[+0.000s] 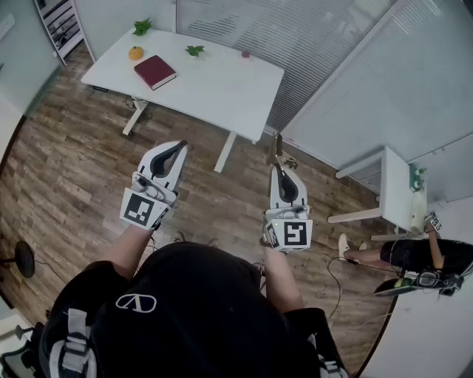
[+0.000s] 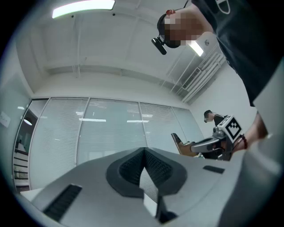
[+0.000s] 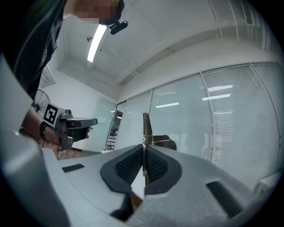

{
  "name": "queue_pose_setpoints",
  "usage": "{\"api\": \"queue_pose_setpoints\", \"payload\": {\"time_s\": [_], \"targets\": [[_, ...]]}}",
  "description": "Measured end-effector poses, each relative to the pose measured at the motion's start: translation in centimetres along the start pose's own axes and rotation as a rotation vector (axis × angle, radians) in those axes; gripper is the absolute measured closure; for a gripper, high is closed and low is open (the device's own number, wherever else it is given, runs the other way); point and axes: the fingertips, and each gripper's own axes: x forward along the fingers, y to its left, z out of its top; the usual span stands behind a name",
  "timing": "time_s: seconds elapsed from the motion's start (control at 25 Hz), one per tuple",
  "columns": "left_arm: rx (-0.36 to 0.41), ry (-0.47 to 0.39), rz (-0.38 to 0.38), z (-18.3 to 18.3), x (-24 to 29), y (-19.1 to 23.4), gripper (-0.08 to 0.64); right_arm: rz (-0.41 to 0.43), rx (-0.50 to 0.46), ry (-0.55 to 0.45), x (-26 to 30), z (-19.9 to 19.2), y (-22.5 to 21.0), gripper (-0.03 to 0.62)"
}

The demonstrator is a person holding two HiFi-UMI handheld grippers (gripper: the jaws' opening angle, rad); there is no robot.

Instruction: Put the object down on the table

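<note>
My right gripper (image 1: pixel 278 168) is shut on a thin brown flat piece (image 1: pixel 278 146) that sticks out past its tips; the right gripper view shows it edge-on (image 3: pixel 145 126) between the pads of the gripper (image 3: pixel 143 148). In the left gripper view the same piece (image 2: pixel 179 142) shows as a brown wedge. My left gripper (image 1: pixel 177 148) is shut with nothing in it, its pads meeting at the tips (image 2: pixel 144 153). Both are held at waist height over the wooden floor, well short of the white table (image 1: pixel 222 81).
On the table lie a red book (image 1: pixel 154 71), an orange (image 1: pixel 136 52), two green leaf sprigs (image 1: pixel 194 50) and a small pink item (image 1: pixel 245 54). A small white side table (image 1: pixel 395 188) and a seated person (image 1: pixel 414 255) are at right. A shelf (image 1: pixel 63 22) stands far left.
</note>
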Motion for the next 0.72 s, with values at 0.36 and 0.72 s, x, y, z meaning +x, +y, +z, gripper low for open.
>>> {"api": "queue_pose_setpoints", "payload": {"time_s": [0.36, 0.72], "targets": [[0.002, -0.004, 0.000, 0.4, -0.1, -0.2, 0.555, 0.015, 0.026, -0.013, 0.0, 0.3, 0.0, 0.588], [-0.002, -0.002, 0.014, -0.7, 0.4, -0.7, 0.555, 0.039, 0.067, -0.028, 0.3, -0.4, -0.6, 0.588]]}}
